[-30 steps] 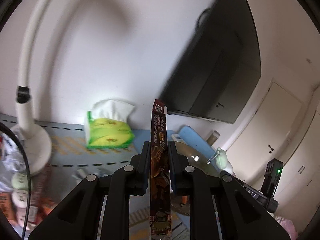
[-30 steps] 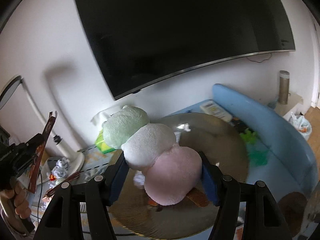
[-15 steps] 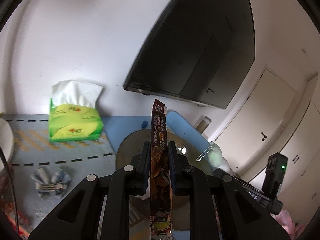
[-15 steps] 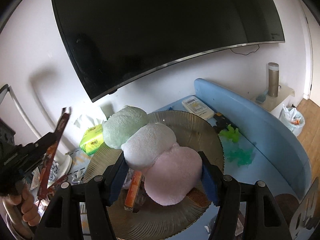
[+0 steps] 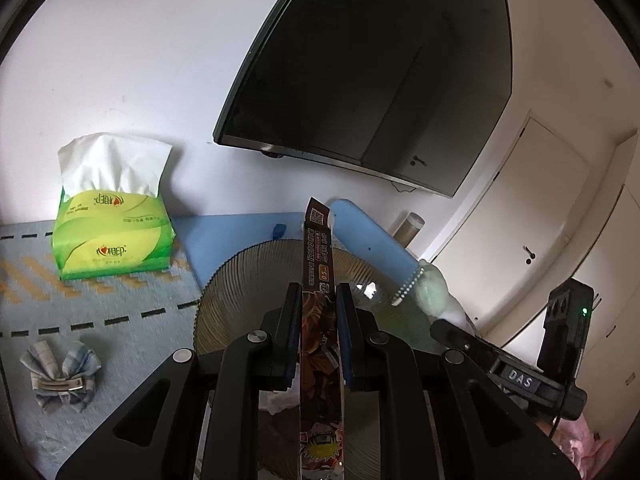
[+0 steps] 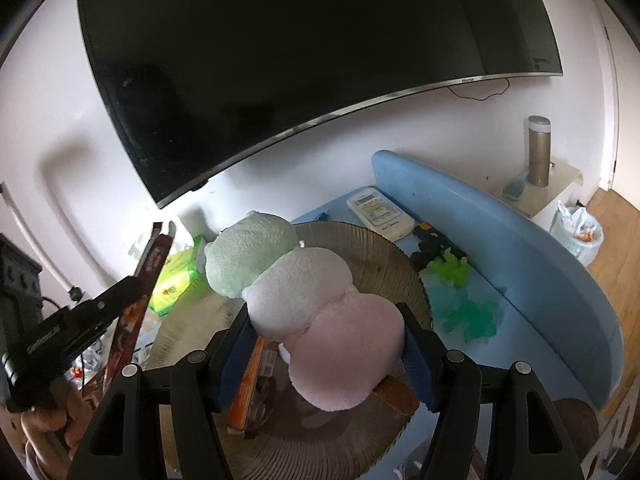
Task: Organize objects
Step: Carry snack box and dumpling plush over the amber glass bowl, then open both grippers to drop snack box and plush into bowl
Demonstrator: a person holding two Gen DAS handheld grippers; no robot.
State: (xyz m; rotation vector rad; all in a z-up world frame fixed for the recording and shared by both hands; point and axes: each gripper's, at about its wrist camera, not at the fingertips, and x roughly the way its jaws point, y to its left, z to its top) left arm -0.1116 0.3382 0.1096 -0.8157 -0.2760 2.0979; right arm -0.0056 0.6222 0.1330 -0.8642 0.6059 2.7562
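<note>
Both grippers shifted over plate; left fingers clamp packet, right fingers clamp plush.

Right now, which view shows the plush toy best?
The right wrist view: the plush toy fills the centre, held in the right tongs. The left wrist view catches only its green end at the side.

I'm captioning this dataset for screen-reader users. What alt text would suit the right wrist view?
The right gripper is shut on a plush toy of green, white and pink segments, above a round ribbed tray on a blue table. At left, the left gripper holds a brown packet; a dark TV hangs behind.
</note>
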